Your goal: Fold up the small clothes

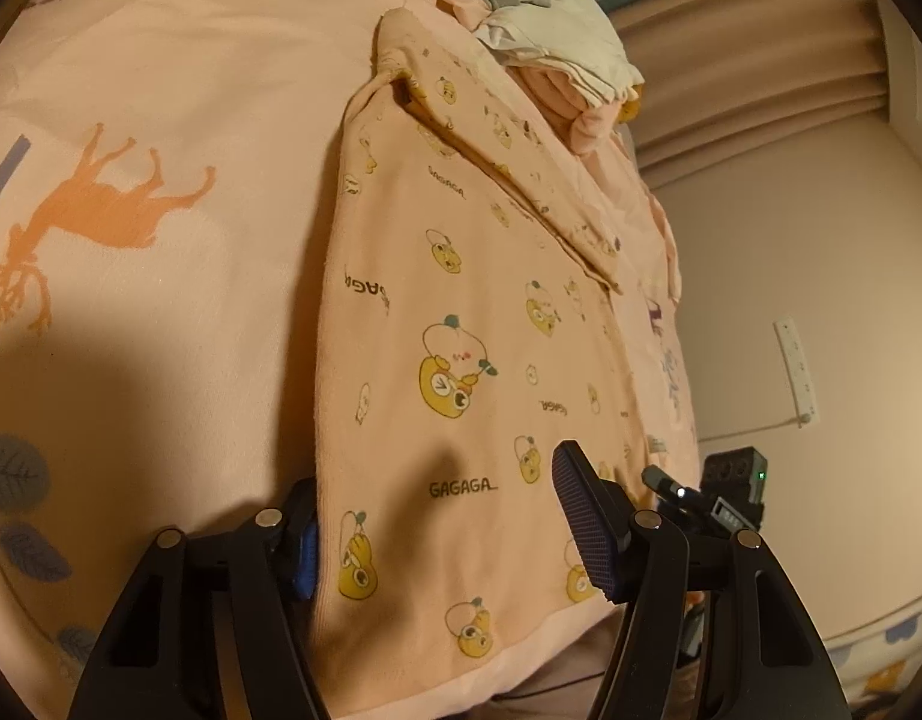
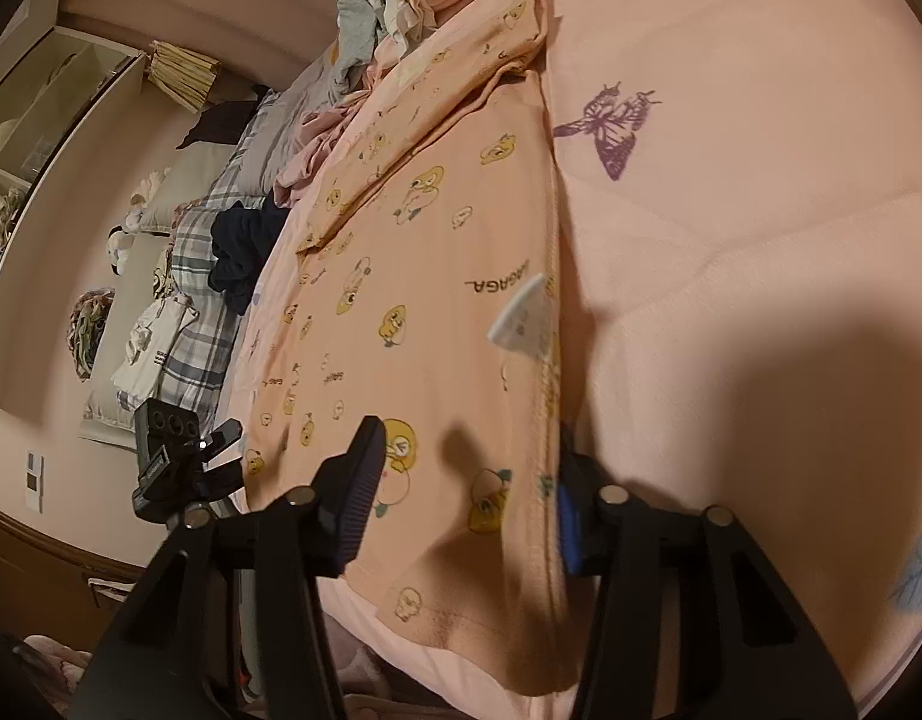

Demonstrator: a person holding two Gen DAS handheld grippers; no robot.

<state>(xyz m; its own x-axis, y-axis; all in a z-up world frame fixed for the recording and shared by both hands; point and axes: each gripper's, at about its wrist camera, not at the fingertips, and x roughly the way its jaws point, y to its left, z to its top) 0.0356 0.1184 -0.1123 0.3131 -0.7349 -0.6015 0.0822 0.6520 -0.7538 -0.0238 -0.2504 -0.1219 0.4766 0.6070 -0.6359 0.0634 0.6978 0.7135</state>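
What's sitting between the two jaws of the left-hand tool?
The hem end of the peach cartoon-print garment lies between the left gripper's jaws, spread flat on the pink bedspread. The left wrist view shows it; the jaws stand apart.

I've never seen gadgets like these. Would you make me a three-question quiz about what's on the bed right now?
1. True or false: the peach garment lies spread flat on the bed cover.
2. Which word is printed repeatedly on the garment? A) GAGAGA B) HELLO C) BANANA
3. What purple creature is printed on the bed cover beside the garment in the right wrist view?

Key
1. True. The left gripper and right gripper each straddle an edge near its hem, one finger above the cloth, one below.
2. A.
3. A butterfly.
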